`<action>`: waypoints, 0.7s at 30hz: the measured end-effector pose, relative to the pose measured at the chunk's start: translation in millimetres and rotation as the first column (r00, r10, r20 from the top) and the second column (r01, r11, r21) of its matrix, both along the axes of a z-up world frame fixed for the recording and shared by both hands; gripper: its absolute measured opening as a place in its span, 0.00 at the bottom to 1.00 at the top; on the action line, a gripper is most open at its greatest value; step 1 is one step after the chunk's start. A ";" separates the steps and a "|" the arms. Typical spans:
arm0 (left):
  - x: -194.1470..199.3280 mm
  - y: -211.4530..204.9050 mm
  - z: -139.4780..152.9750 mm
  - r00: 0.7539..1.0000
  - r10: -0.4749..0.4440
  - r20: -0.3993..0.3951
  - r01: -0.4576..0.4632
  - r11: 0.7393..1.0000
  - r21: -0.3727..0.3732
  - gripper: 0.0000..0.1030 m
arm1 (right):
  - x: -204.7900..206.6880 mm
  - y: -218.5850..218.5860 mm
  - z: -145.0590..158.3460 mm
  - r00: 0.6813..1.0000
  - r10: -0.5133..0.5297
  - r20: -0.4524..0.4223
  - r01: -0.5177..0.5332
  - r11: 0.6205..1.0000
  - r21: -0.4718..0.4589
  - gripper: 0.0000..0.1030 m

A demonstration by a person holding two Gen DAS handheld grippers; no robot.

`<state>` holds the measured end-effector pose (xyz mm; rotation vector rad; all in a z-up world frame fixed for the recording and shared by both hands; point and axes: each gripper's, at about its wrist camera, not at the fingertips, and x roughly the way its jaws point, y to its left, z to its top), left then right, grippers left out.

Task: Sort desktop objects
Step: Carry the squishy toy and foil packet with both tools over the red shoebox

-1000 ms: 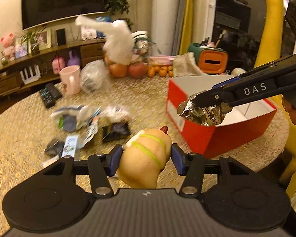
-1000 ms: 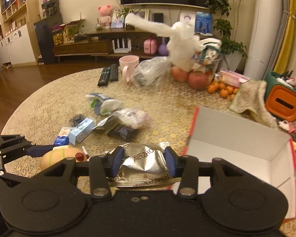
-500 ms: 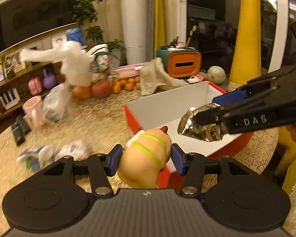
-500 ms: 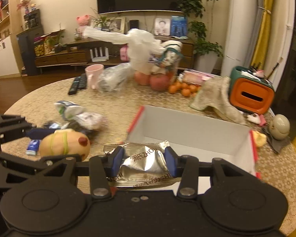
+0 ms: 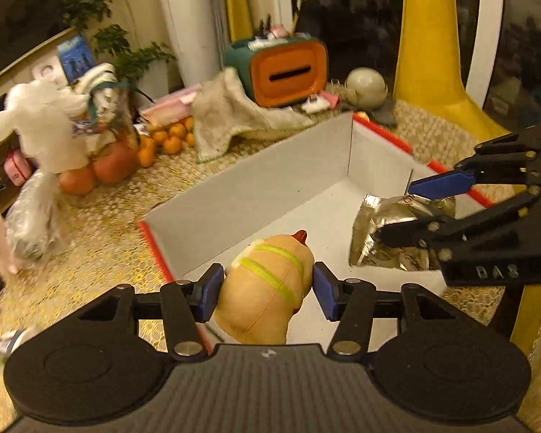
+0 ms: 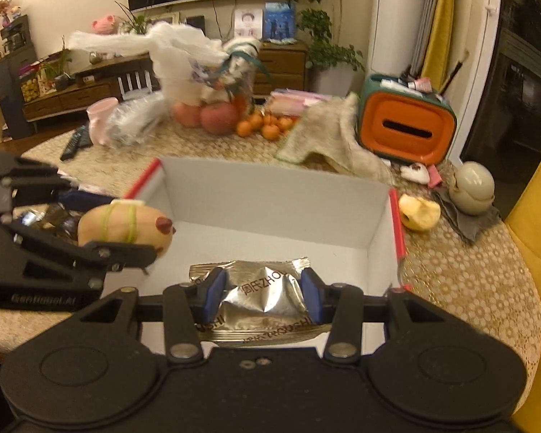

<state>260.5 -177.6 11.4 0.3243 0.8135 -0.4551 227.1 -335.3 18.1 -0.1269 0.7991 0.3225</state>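
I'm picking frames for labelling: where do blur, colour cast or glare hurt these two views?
Left wrist view: warm orange cast, table items at the left edge smeared, hot-dog toy sharp. Right wrist view: foil packet sharp with glare patches, white plastic bag smeared, straight edges bowed by fisheye.

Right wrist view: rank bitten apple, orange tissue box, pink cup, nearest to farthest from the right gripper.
1. Bitten apple: on the table just right of the red-edged box, closest to the right gripper.
2. Orange tissue box: farther back on the right, behind the beige cloth.
3. Pink cup: far left, beside the remote controls.
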 end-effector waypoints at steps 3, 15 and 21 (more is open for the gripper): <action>22.7 -11.4 -11.6 0.999 -0.019 -0.042 0.020 0.999 0.034 0.51 | 10.5 -4.8 -11.1 1.000 -0.001 -0.023 0.001 1.000 -0.016 0.43; 75.4 -41.7 -62.8 0.974 -0.035 -0.223 0.061 0.992 0.109 0.51 | 39.5 -7.4 -49.2 0.994 0.024 -0.103 -0.032 0.997 -0.074 0.43; 84.0 -47.2 -78.1 0.959 -0.037 -0.282 0.076 0.989 0.128 0.51 | 43.2 -4.6 -60.2 0.990 0.039 -0.136 -0.053 0.993 -0.103 0.43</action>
